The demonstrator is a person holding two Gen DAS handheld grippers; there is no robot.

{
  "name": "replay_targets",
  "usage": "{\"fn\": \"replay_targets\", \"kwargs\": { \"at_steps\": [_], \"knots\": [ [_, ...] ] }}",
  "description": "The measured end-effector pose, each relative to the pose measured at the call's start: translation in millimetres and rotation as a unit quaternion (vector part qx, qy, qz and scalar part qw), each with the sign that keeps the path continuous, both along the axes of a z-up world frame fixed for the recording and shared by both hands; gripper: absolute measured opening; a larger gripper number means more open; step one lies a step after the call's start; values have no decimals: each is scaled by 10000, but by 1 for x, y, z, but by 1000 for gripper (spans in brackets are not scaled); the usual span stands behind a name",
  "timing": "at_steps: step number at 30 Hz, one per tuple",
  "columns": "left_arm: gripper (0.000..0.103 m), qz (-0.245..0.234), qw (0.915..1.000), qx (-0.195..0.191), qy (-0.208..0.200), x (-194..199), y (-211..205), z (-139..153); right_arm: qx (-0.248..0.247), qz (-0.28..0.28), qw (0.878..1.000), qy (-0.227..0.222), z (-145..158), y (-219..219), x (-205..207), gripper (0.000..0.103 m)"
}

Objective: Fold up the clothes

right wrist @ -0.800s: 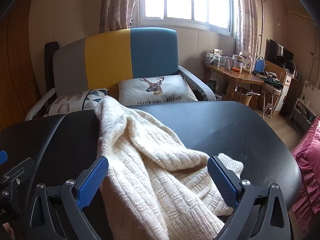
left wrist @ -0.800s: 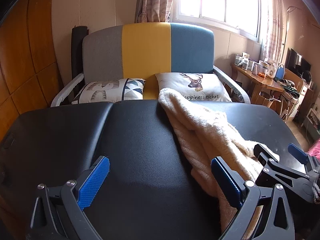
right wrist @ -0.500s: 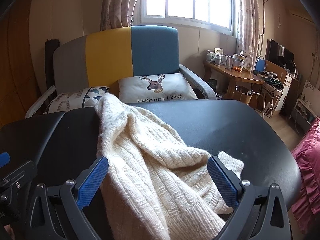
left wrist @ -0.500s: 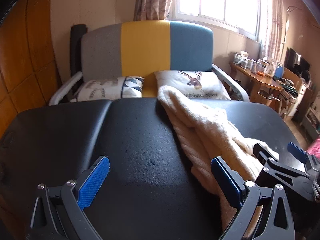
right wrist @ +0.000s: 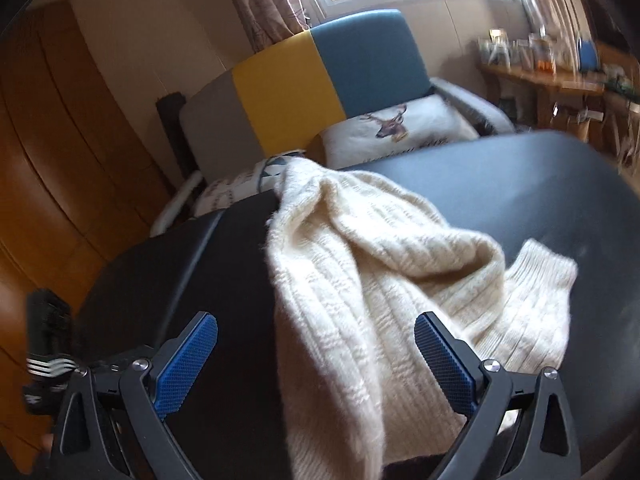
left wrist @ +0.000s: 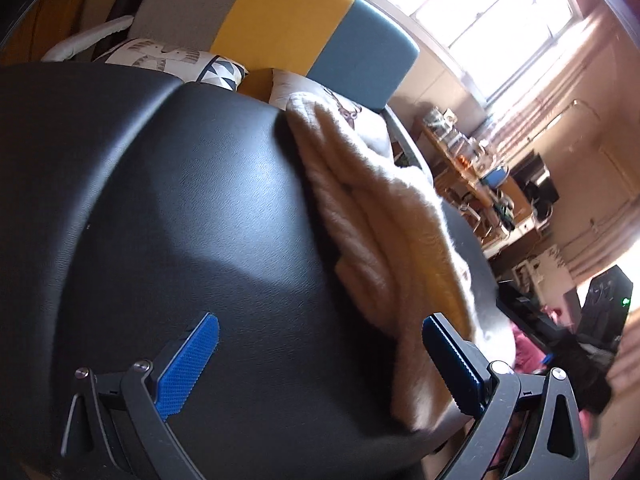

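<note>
A black, leather-textured padded tabletop (left wrist: 208, 208) with a seam across its far part carries one thing: a cream ribbed-knit sweater (right wrist: 360, 280), lying crumpled in loose folds from the far edge toward the near edge, one ribbed cuff lying flat.

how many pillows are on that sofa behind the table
2. A geometric-print pillow lies below the sofa's grey section; a deer-print pillow lies below the blue section, just past the cream sweater. The table edge could hide more.
</note>
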State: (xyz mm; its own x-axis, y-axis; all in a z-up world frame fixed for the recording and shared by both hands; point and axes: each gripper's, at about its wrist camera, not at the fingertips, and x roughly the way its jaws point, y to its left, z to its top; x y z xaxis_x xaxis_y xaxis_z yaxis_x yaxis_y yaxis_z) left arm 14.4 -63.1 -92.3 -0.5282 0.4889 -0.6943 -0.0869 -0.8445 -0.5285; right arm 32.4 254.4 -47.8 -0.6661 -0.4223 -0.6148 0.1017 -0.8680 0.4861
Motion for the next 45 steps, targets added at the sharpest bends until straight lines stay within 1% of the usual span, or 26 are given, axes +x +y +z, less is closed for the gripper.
{"fn": "replay_targets", "kwargs": {
  "at_steps": [1, 2, 3, 4, 5, 7, 9, 12, 16, 18, 19, 20, 22, 24, 26, 29, 32, 35, 38, 39, 40, 41, 42, 43, 44, 45],
  "knots": [
    [103, -92, 9999, -37, -46, 3, -1, -6, -412, 82, 9991, -61, -4, 12, 5, 102],
    [103, -180, 9998, -21, -102, 5, -4, -11, -994, -58, 9948, -198, -15, 31, 10, 102],
    [103, -266, 9995, 27, -164, 7, -8, -15, -1573, -198, 9868, -334, -25, 51, 15, 102],
    [103, -340, 9992, 83, -208, 11, -10, -19, -2145, -337, 9750, -468, -36, 71, 20, 102],
    [103, -378, 9989, 102, -245, 15, -12, -21, -2684, -488, 9602, -594, -46, 91, 26, 102],
    [103, -393, 9987, 24, -319, 20, -16, -25, -3176, -1054, 9398, -692, -61, 123, 39, 102],
    [103, -353, 9984, -191, -388, 24, -18, -27, -3327, -1338, 9306, -735, -68, 144, 48, 102],
    [103, -296, 9972, -582, -370, 24, -16, -27, -3416, -1392, 9267, -716, -66, 154, 50, 102],
    [103, -176, 9953, -869, -380, 21, -8, -30, -3175, -1095, 9387, -781, -61, 138, 19, 101],
    [103, -161, 9953, -852, -436, 19, -1, -32, -2822, -706, 9523, -927, -64, 111, 3, 93],
    [103, -178, 9956, -789, -466, 18, 3, -32, -2601, -554, 9584, -1040, -66, 97, -3, 91],
    [103, -241, 9961, -698, -475, 16, 6, -31, -2464, -438, 9611, -1165, -70, 86, -7, 91],
    [103, -436, 9969, -478, -457, 12, 13, -24, -2333, -354, 9619, -1382, -83, 69, -9, 91],
    [103, -693, 9968, -111, -383, 6, 25, -12, -2485, -449, 9587, -1309, -92, 68, -5, 91],
    [103, -979, 9943, 310, -268, -1, 43, 1, -2659, -519, 9544, -1254, -98, 70, -1, 90],
    [103, -1357, 9865, 894, -182, -18, 78, 16, -3000, -614, 9436, -1261, -107, 80, 2, 90],
    [102, -1479, 9807, 1215, -403, -34, 104, 23, -3094, -626, 9417, -1168, -111, 82, 5, 90],
    [102, -1542, 9767, 1351, -637, -47, 124, 20, -2930, -580, 9487, -1042, -107, 79, 6, 90],
    [99, -1512, 9702, 1587, -1029, -57, 133, 9, -2724, -542, 9561, -937, -104, 74, 6, 90],
    [92, -1484, 9692, 1608, -1128, -61, 136, 5, -2667, -519, 9579, -925, -104, 71, 4, 90],
    [78, -1451, 9694, 1582, -1192, -63, 140, 2, -2680, -518, 9577, -914, -104, 71, 4, 90],
    [70, -1425, 9701, 1532, -1232, -65, 143, 0, -2693, -516, 9574, -903, -105, 71, 4, 90],
    [51, -1422, 9710, 1446, -1267, -66, 146, -2, -2710, -515, 9571, -892, -105, 72, 4, 90],
    [37, -1422, 9720, 1359, -1283, -66, 149, -5, -2766, -519, 9556, -876, -107, 73, 5, 90],
    [33, -1424, 9730, 1278, -1287, -65, 151, -8, -2807, -529, 9544, -872, -107, 74, 5, 90],
    [33, -1428, 9734, 1232, -1298, -68, 157, -11, -2846, -537, 9532, -868, -108, 76, 6, 90]
  ]
}}
